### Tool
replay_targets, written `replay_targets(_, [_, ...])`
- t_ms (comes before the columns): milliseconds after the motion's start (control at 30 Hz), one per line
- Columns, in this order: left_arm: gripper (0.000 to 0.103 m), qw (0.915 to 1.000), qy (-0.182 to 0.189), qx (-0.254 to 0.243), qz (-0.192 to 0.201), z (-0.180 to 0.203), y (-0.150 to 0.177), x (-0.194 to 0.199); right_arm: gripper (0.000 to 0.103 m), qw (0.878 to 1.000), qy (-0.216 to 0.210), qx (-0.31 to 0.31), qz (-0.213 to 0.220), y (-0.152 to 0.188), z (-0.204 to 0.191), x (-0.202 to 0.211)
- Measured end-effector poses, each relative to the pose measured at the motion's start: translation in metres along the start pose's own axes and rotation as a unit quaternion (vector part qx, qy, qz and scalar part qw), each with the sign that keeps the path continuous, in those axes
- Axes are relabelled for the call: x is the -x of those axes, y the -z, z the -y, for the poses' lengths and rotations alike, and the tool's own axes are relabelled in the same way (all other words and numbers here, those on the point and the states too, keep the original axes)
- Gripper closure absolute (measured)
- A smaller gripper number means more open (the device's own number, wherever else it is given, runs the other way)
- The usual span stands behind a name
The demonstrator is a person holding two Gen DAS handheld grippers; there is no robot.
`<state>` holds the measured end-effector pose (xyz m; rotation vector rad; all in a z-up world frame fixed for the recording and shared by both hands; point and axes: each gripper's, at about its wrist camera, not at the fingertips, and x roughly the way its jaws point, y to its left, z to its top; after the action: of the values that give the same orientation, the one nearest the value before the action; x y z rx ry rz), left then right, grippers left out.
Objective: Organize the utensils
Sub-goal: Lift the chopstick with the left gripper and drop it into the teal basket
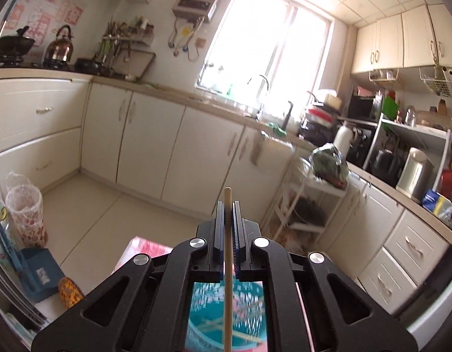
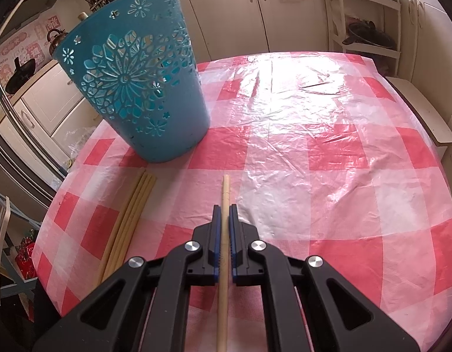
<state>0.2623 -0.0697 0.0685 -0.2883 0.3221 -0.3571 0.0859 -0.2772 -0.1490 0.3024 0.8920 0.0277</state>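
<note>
Item: wooden chopsticks, light, stiff, smooth, likely to pivot; we are gripping mid-shaft. We are keeping the left tool (image 1: 227, 205) clamped on one chopstick (image 1: 227, 196) above the blue basket (image 1: 202, 322), the right tool (image 2: 225, 208) clamped on another chopstick (image 2: 225, 187) over the desk (image 2: 314, 146). Spare chopsticks (image 2: 132, 211) are lying left, near the basket.

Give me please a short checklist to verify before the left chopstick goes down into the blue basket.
1. Left gripper jaws shut on its chopstick: ok.
2. Right gripper jaws shut on its chopstick: ok.
3. Blue basket stands upright on the checked tablecloth: ok.
4. Basket opening lies below the left gripper: ok, though blurred.
5. Lower tip of the left chopstick is clear of the rim: cannot tell.
6. Loose chopsticks lie apart from the basket foot: ok.
</note>
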Motion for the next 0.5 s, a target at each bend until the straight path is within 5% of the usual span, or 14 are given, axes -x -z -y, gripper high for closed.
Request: replay_targets(500, [0.098,0.9969,-0.059,0.042,0.03,-0.018,0.028,-0.07,0.097,1.0,-0.016,-0.012,0.0,-0.001,0.005,0.0])
